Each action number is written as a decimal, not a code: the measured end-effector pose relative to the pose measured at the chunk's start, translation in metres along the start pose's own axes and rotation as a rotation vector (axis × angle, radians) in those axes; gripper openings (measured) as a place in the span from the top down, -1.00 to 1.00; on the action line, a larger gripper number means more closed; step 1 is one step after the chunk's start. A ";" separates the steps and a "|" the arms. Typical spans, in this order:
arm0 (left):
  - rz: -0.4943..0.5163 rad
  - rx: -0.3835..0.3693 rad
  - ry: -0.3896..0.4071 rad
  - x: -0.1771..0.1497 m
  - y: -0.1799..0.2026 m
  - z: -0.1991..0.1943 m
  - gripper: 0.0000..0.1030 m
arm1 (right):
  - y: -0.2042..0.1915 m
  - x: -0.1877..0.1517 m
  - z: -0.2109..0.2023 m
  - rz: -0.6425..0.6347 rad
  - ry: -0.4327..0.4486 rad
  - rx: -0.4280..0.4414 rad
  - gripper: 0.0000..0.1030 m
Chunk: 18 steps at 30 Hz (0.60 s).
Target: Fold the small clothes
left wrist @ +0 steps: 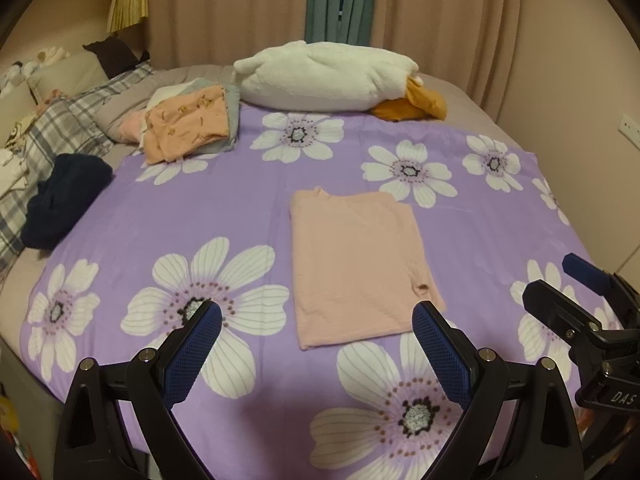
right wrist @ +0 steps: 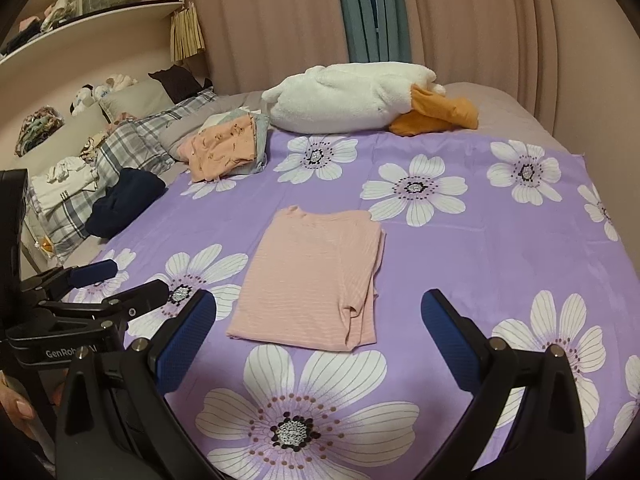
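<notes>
- Nearest us, our left gripper (left wrist: pixel 316 320) hangs above the purple flowered sheet (left wrist: pixel 240 216) with its blue pads spread wide and nothing between them.
- Our right gripper (right wrist: pixel 318 312) is likewise fully spread and empty.
- The pink shirt (left wrist: pixel 356 264) lies folded flat mid-sheet, just beyond both grippers, untouched.
- A stack of folded clothes (left wrist: pixel 188 124) sits at the far left, near a white plush pillow (left wrist: pixel 320 76).

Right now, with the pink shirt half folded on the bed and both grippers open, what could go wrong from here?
1. The pink shirt has a loose sleeve layer along its right edge; a grasp there may lift one layer only and undo the fold.
2. The purple floral sheet lies directly under it, so the fingers could pinch the sheet too.
3. The left gripper and right gripper sit close and could collide.
</notes>
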<state>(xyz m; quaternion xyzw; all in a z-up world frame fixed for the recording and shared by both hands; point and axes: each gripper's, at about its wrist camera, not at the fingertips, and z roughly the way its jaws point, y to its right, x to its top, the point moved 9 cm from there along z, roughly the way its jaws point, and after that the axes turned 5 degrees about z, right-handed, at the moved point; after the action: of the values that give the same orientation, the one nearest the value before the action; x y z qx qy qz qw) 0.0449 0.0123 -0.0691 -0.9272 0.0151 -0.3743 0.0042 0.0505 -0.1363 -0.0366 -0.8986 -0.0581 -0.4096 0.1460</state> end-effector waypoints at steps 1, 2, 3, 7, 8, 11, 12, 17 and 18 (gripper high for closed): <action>0.001 0.004 -0.002 0.000 0.000 0.002 -0.85 | 0.001 -0.002 0.001 0.001 -0.005 -0.007 -1.00; 0.000 0.005 -0.005 -0.001 0.000 0.003 -0.85 | 0.002 -0.004 0.004 0.004 -0.014 -0.011 -1.00; -0.002 0.005 -0.009 -0.002 -0.001 0.004 -0.85 | 0.003 -0.006 0.007 0.009 -0.025 -0.012 -1.00; -0.002 0.011 -0.026 -0.005 -0.002 0.008 -0.85 | 0.006 -0.009 0.013 0.013 -0.044 -0.022 -1.00; -0.002 0.012 -0.029 -0.006 -0.002 0.009 -0.85 | 0.006 -0.009 0.014 0.015 -0.046 -0.023 -1.00; -0.007 0.012 -0.037 -0.007 -0.004 0.010 -0.85 | 0.006 -0.008 0.016 0.020 -0.049 -0.016 -1.00; -0.008 0.013 -0.039 -0.007 -0.004 0.011 -0.85 | 0.006 -0.008 0.016 0.020 -0.049 -0.017 -1.00; -0.005 0.015 -0.040 -0.007 -0.004 0.011 -0.85 | 0.007 -0.009 0.018 0.020 -0.055 -0.014 -1.00; -0.005 0.017 -0.041 -0.007 -0.004 0.011 -0.85 | 0.008 -0.010 0.018 0.021 -0.056 -0.015 -1.00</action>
<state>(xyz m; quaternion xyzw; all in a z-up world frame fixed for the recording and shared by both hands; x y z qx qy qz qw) 0.0478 0.0168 -0.0819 -0.9345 0.0097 -0.3556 0.0113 0.0591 -0.1377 -0.0569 -0.9115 -0.0495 -0.3829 0.1421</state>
